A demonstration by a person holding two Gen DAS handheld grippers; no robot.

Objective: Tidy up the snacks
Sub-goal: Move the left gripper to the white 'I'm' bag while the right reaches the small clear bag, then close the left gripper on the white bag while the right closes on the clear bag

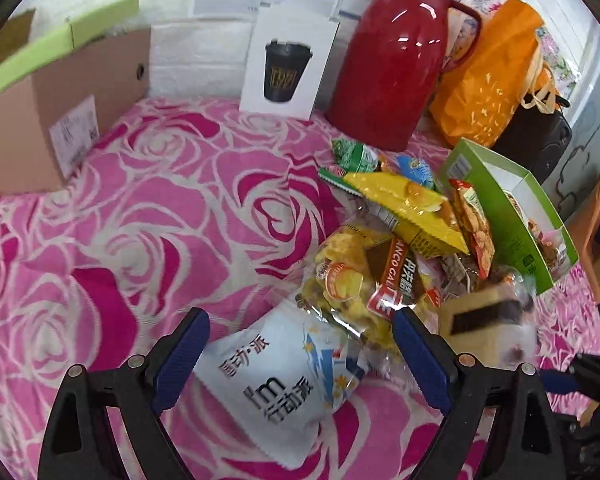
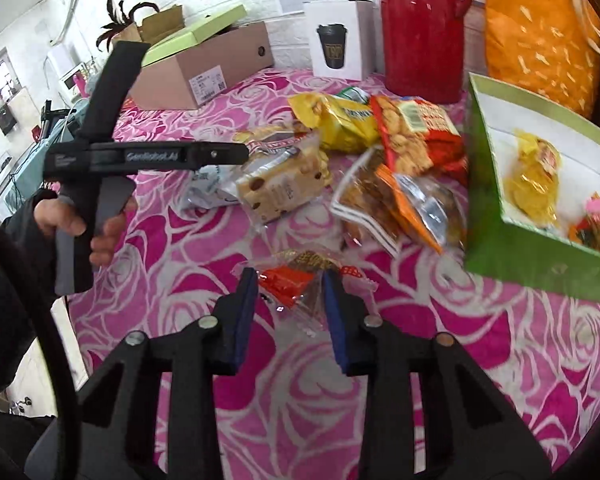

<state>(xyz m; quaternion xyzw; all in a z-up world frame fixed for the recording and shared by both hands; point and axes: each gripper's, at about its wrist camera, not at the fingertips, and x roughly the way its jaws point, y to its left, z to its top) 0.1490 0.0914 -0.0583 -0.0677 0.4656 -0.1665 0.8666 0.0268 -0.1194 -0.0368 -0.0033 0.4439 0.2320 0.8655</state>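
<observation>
Pink rose-patterned cloth covers the surface (image 2: 284,408). The right gripper (image 2: 290,304) has its fingers narrowed around a small red-and-clear snack packet (image 2: 296,284) lying on the cloth; whether the pads press it cannot be told. The left gripper (image 1: 300,356) stands wide apart, straddling a white snack packet (image 1: 276,388). The remaining snack pile (image 2: 380,152) lies just beside the green box (image 2: 540,248).
</observation>
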